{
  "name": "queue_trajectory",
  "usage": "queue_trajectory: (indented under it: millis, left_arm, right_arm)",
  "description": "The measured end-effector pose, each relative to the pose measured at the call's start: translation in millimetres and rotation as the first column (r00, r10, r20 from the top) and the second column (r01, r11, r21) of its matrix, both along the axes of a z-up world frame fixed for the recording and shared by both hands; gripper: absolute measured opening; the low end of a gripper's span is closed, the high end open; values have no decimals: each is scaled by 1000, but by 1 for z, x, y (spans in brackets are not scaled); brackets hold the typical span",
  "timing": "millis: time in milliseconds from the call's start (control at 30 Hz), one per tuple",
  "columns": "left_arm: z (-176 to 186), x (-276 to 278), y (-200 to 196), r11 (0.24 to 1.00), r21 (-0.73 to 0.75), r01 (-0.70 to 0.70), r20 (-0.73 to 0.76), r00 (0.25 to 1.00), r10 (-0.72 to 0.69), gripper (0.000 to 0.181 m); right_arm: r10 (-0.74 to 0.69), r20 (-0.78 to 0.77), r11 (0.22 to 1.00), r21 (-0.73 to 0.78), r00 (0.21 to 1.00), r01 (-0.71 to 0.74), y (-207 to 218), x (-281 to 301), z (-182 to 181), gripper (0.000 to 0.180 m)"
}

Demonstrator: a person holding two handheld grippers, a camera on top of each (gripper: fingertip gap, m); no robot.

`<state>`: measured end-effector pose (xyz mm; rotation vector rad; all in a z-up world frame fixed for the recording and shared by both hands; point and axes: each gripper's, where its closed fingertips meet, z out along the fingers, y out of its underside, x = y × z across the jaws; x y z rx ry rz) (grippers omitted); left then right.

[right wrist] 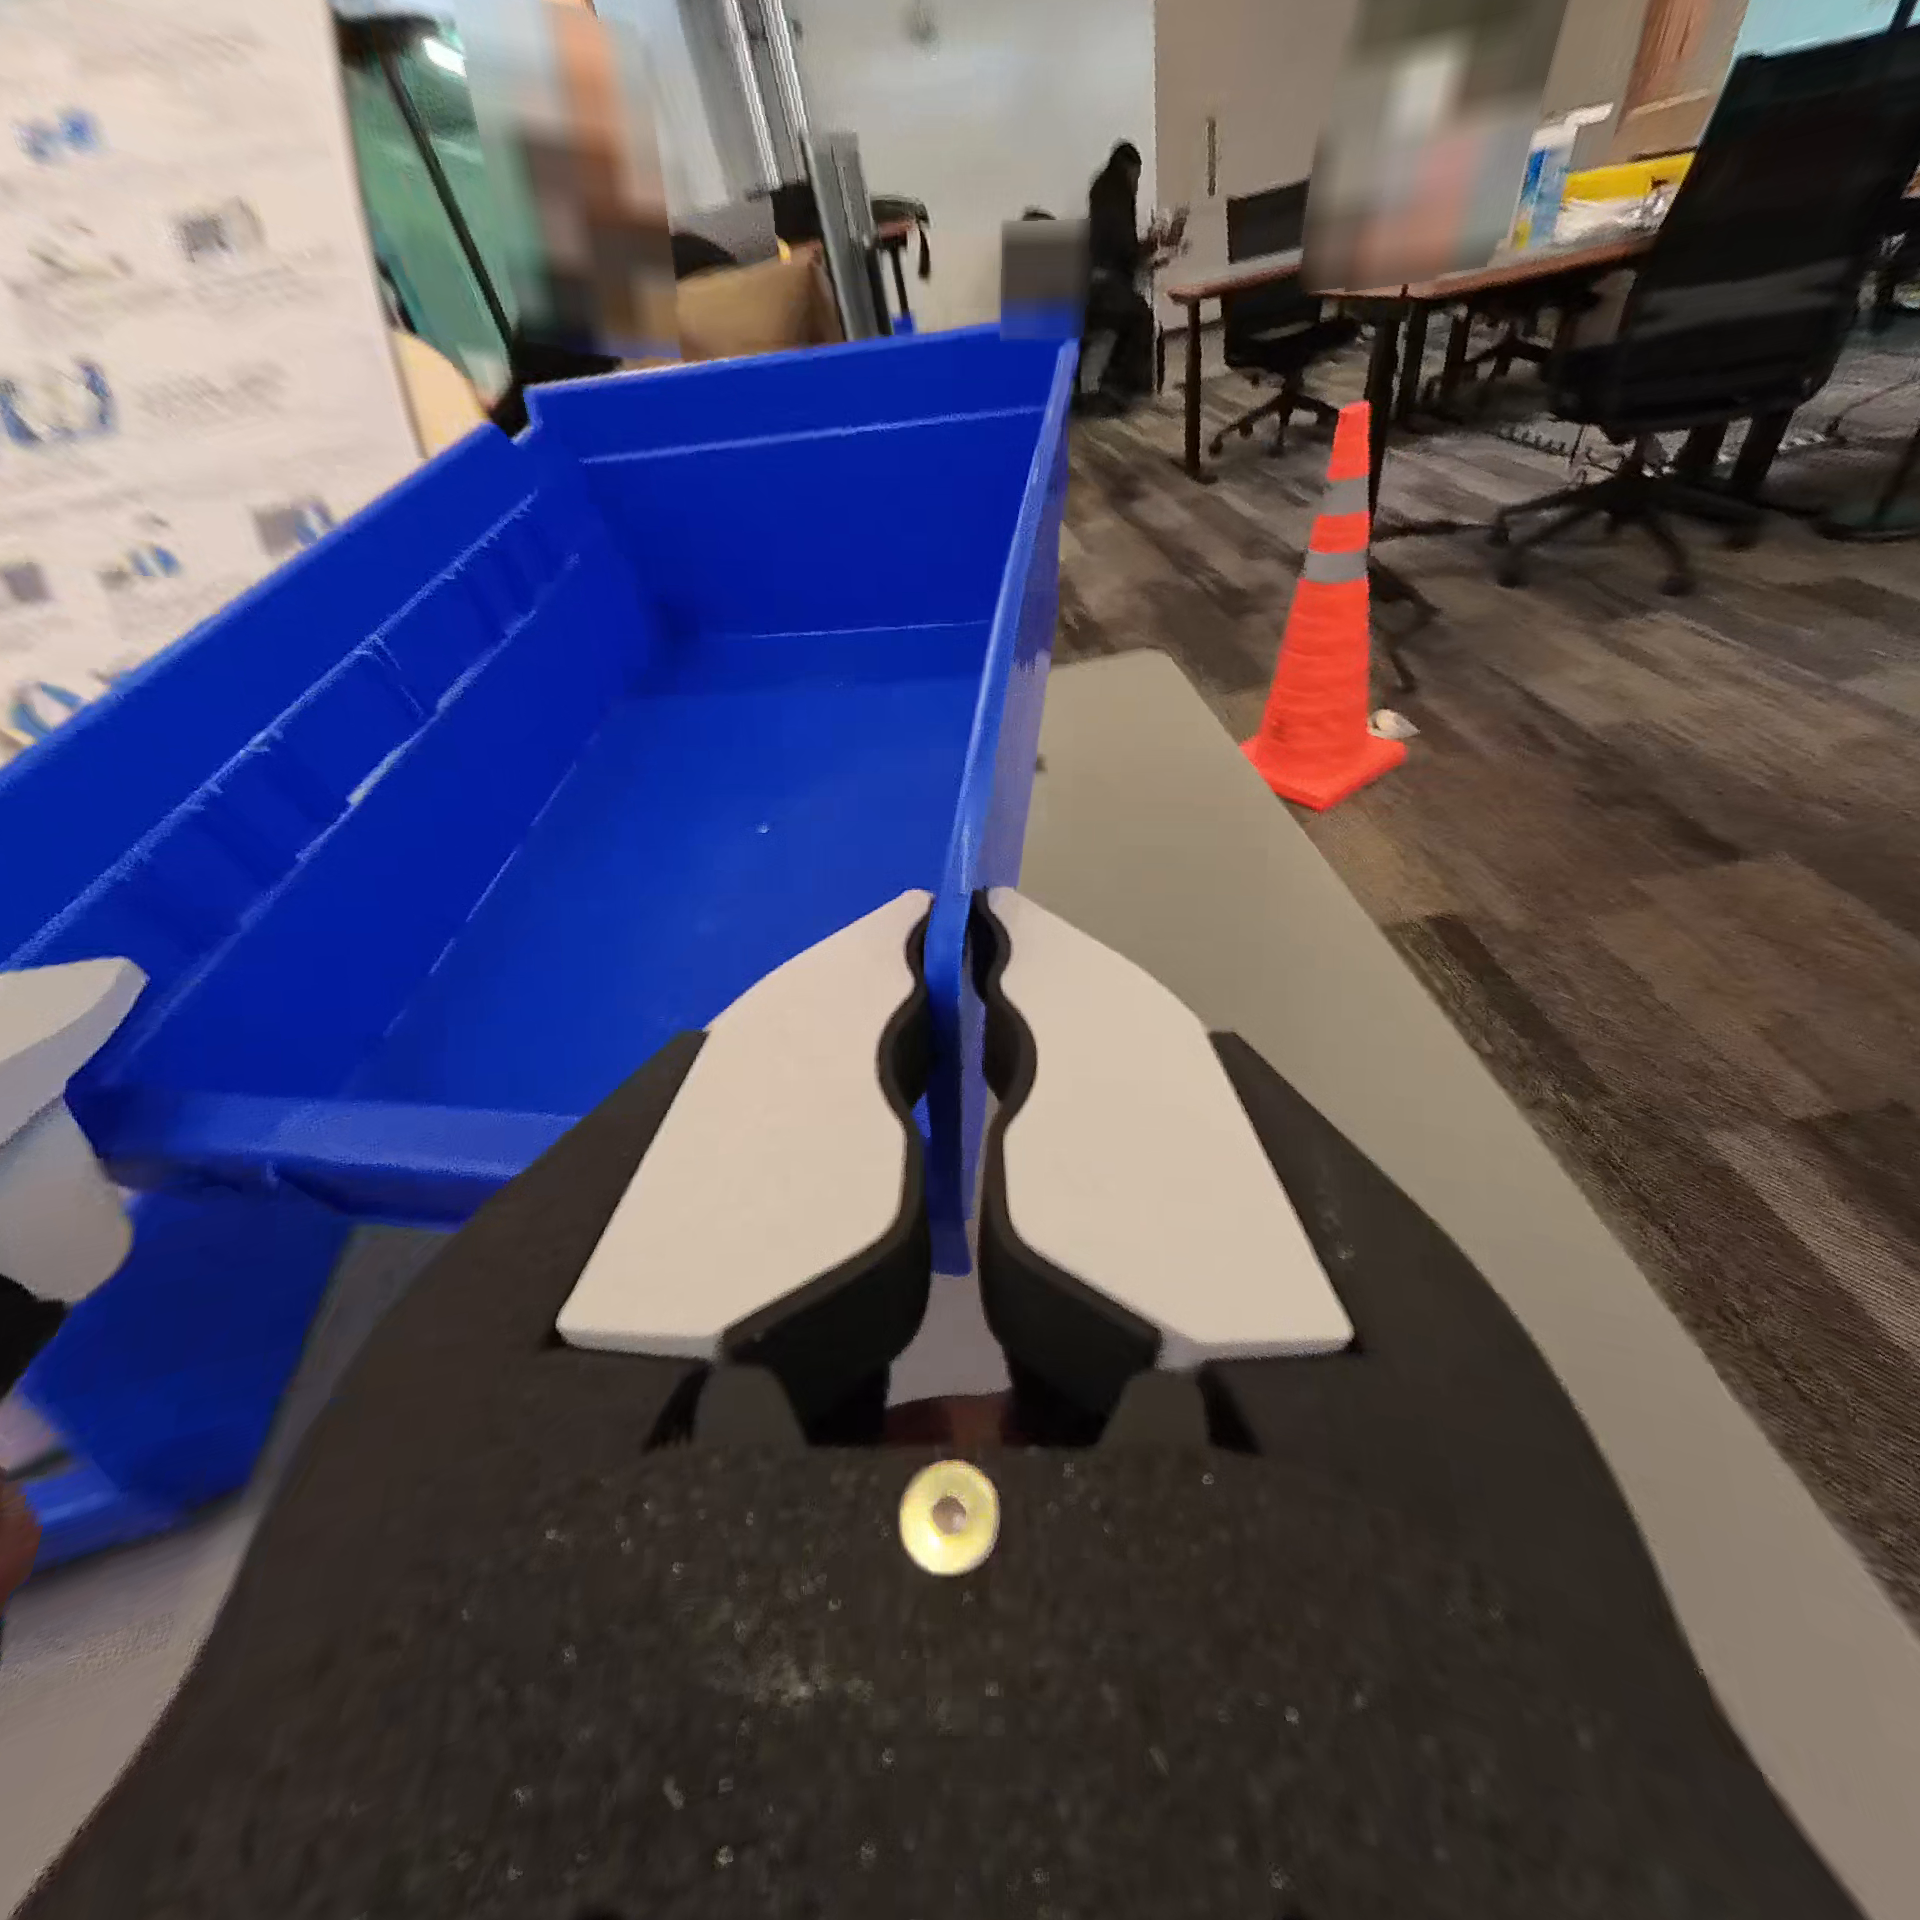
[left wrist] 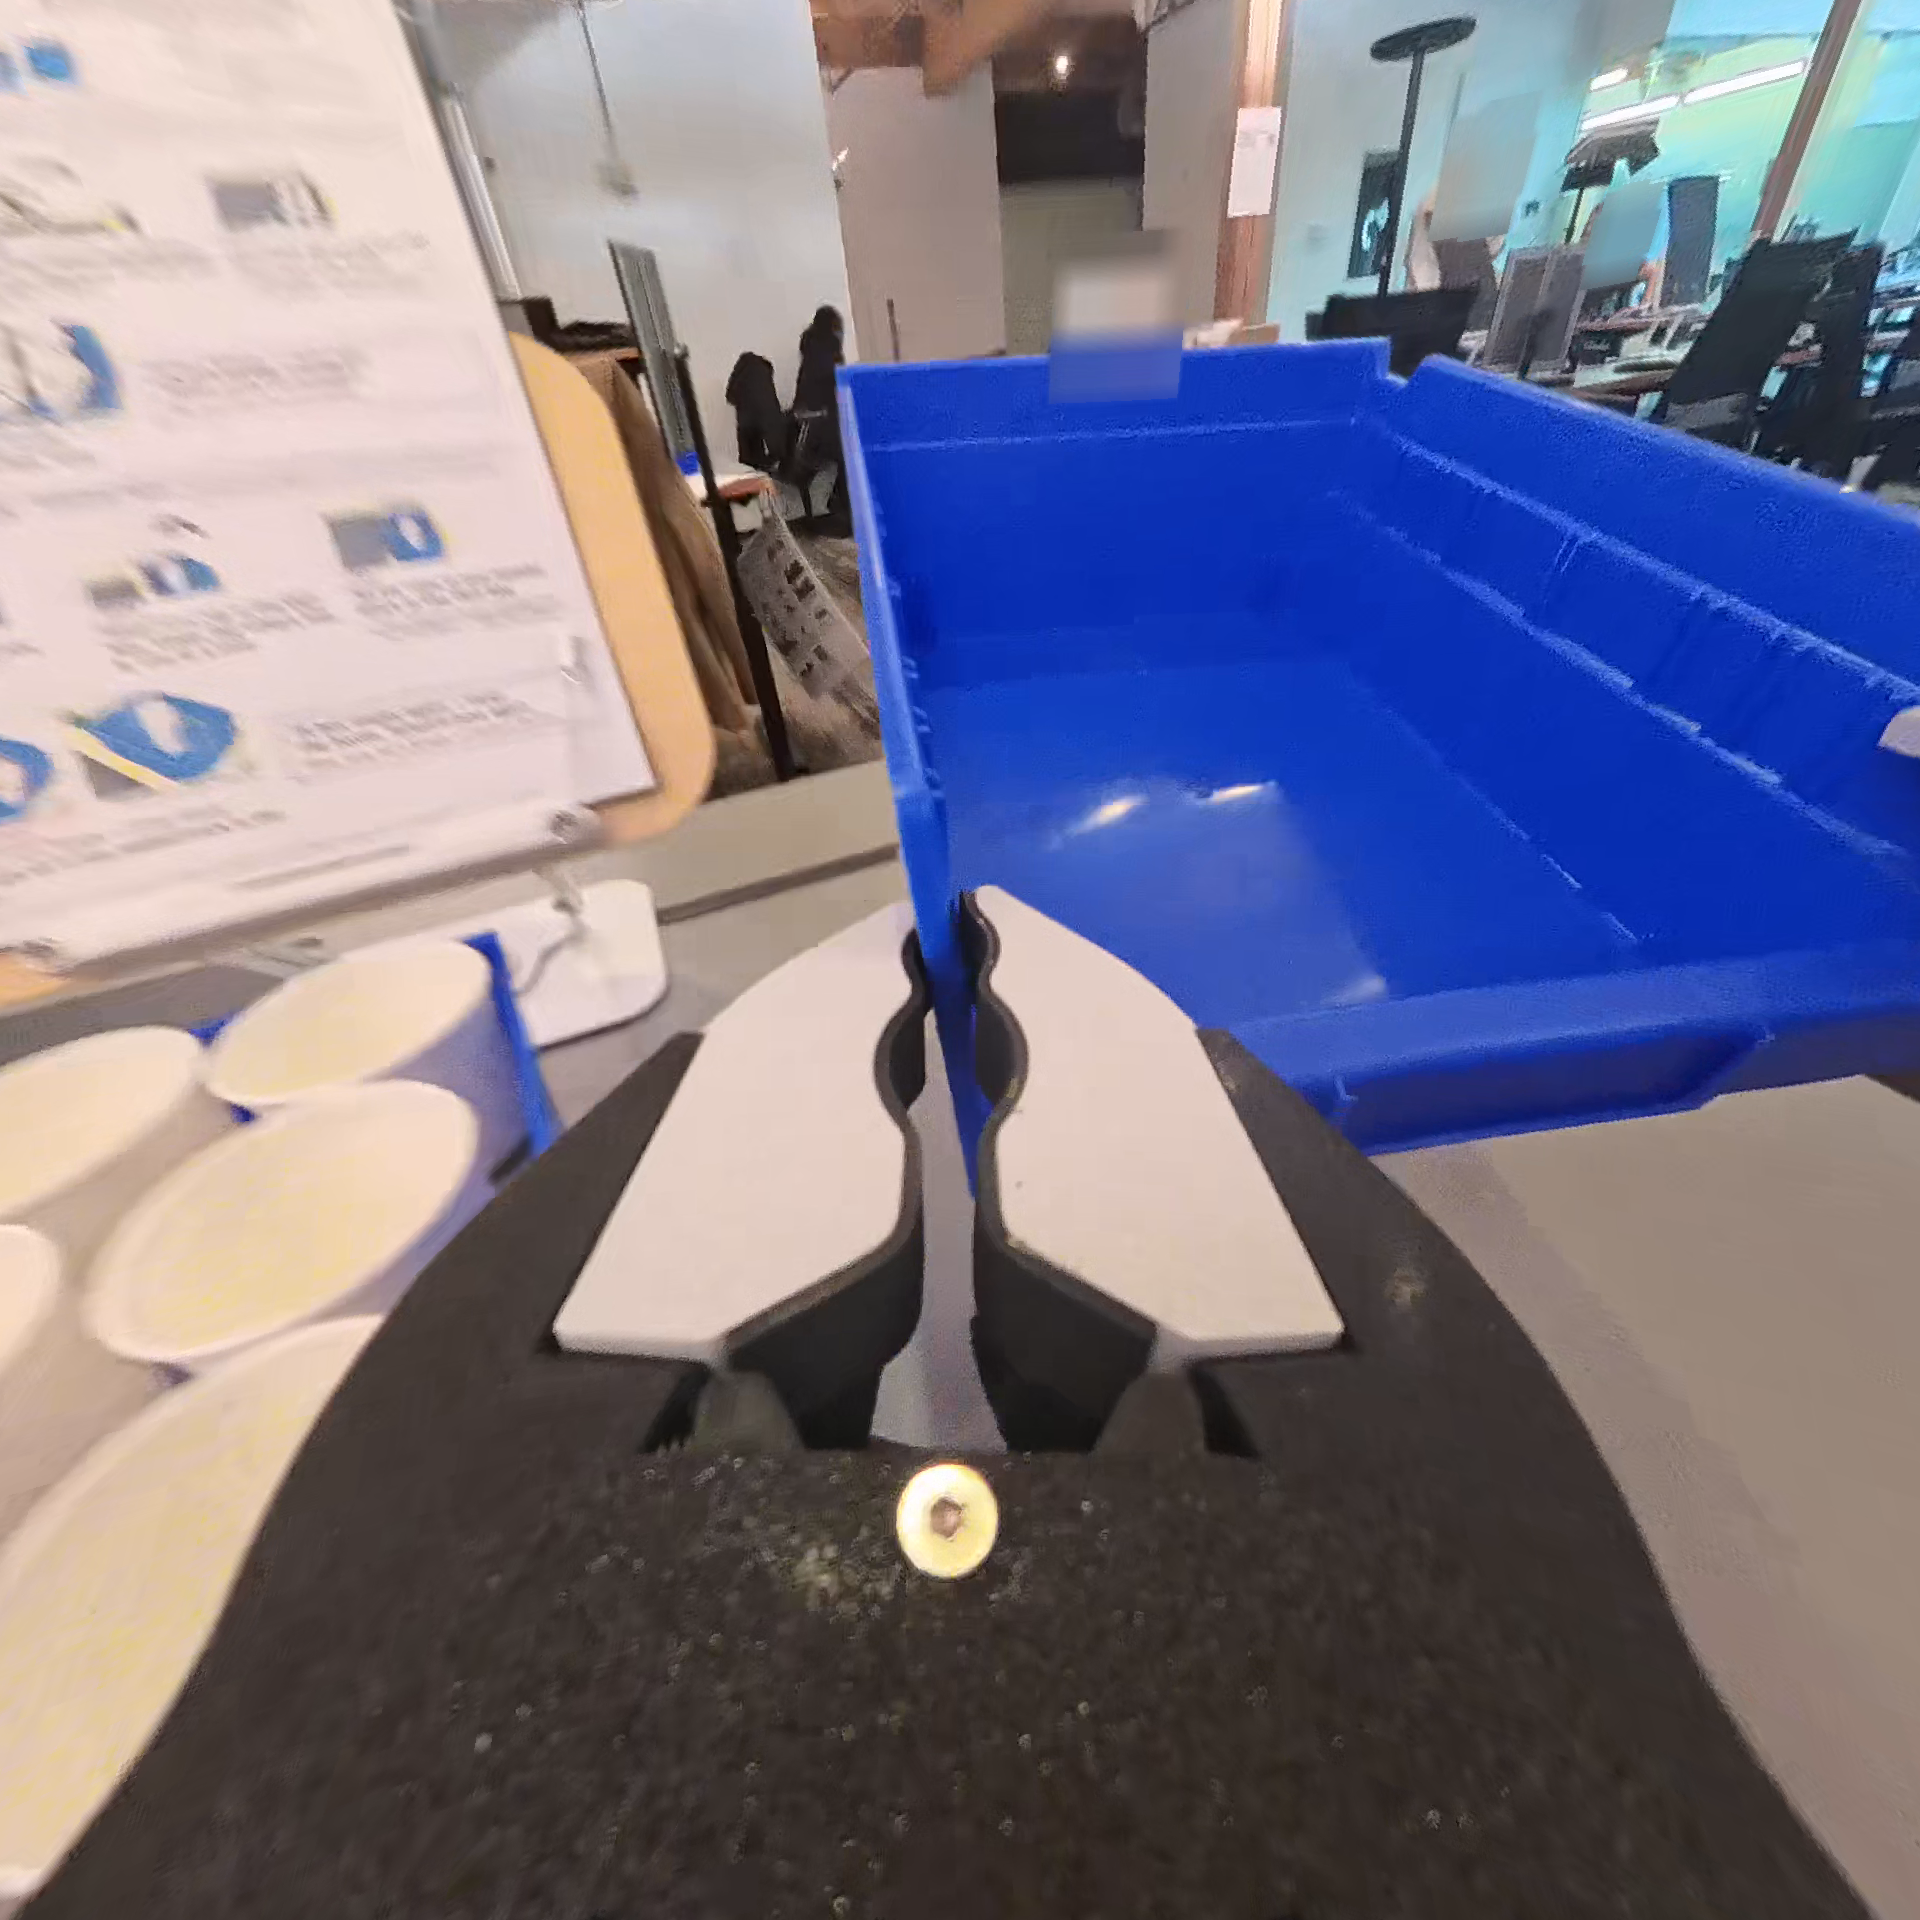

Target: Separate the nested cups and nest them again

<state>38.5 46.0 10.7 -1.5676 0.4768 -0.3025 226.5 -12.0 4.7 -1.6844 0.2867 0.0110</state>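
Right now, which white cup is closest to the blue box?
The farthest-back cup in the left wrist view. It sits nearest the blue bin; the other cups stand closer to the camera, farther left.

Your left wrist view looked forward along its fingers from close over the blue bin's (left wrist: 1351, 831) left wall, facing its interior, with white cups (left wrist: 281, 1216) at lower left. Your right wrist view sat equally near over the bin's (right wrist: 623, 831) right wall. Both views shared the bin interior and the grey table (right wrist: 1195, 883).

Grey table (left wrist: 1621, 1351), blue bin (left wrist: 1351, 727), white cups (left wrist: 281, 1205)
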Motion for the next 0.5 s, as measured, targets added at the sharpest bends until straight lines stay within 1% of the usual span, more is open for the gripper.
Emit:
queue_trajectory:
  millis: [67, 133, 333, 400, 467, 500]
  left_arm:
    - [-24, 19, -3, 1000, -5, -16, 13, 1000, 16, 3]
    - [-46, 31, -8, 999, -27, -24, -21, 1000, 23, 4]
    - [-101, 46, -12, 990, -140, -9, -101, 995, -6, 6]
    - [-119, 51, -15, 983, -184, 5, -125, 992, -28, 7]
    - [-143, 58, -22, 961, -276, 32, -151, 986, -76, 10]
    - [-152, 61, -26, 948, -316, 39, -164, 982, -95, 15]
  right_arm:
    - [32, 5, 999, -40, 999, -32, 4, 19, -22, 4]
    - [71, -10, 995, -73, 997, -72, 9, 32, -43, 4]
    - [142, -49, 971, -184, 989, -149, 16, 46, -96, 4]
    - [143, -58, 963, -221, 988, -152, 18, 52, -113, 4]
    - [106, -66, 953, -277, 992, -120, 16, 61, -131, 4]
    - [95, -89, 960, -257, 992, -115, 16, 63, -132, 3]
